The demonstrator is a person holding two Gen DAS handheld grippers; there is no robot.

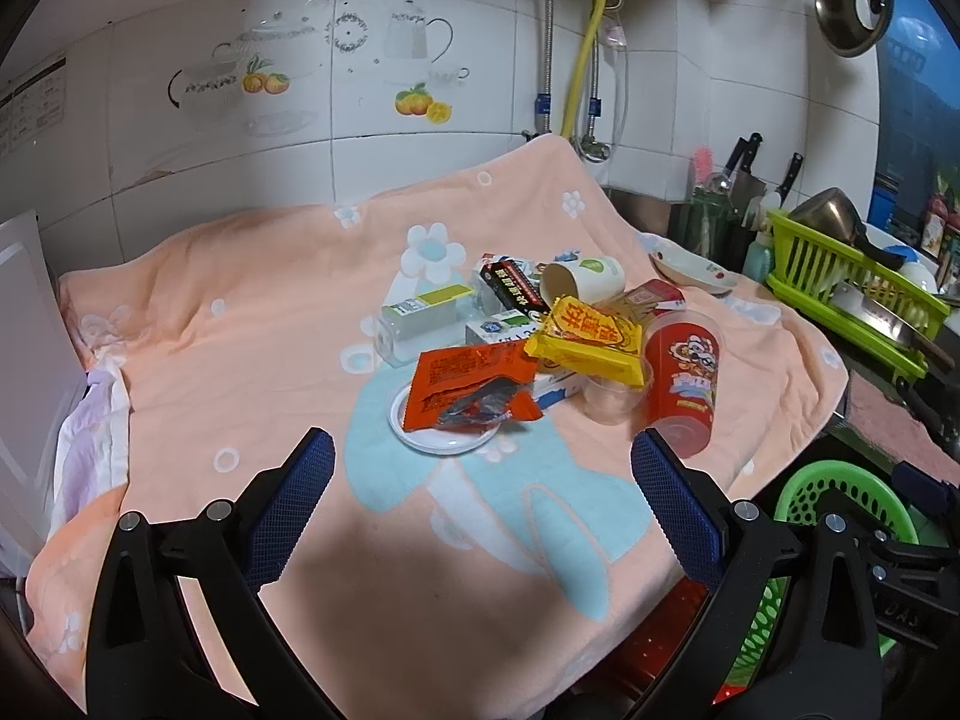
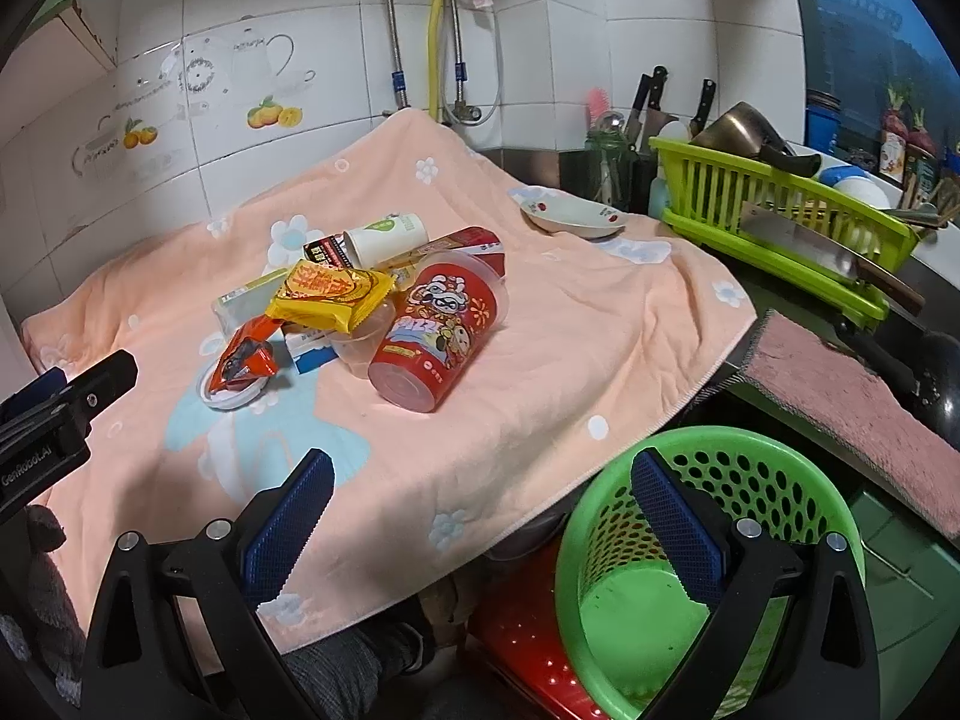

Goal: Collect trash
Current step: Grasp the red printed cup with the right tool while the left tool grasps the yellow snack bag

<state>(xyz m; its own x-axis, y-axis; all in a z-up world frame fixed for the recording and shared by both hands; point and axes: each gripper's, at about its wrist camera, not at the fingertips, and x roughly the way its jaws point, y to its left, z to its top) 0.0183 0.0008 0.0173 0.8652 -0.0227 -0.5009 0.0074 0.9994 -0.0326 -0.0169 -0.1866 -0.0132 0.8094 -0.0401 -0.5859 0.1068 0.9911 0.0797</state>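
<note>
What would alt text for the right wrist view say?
Open right gripper hovers over a peach towel with piled trash: red cup on its side, yellow wrapper, paper cup. An empty green basket sits below the edge.

Counted on the peach flowered towel [image 1: 252, 360]:
- Cups, three: one red printed plastic cup [image 2: 438, 330], one white paper cup [image 2: 387, 237], one small clear plastic cup [image 1: 609, 399].
- Snack wrappers, two: one yellow [image 1: 591, 339], one orange-red [image 1: 468, 387].
- One round white plastic lid [image 1: 444, 441].
- One shallow white dish [image 2: 570, 216].

Beside the table: one green perforated plastic basket [image 2: 744, 480].

Small cartons in the pile overlap; count unclear.
</note>
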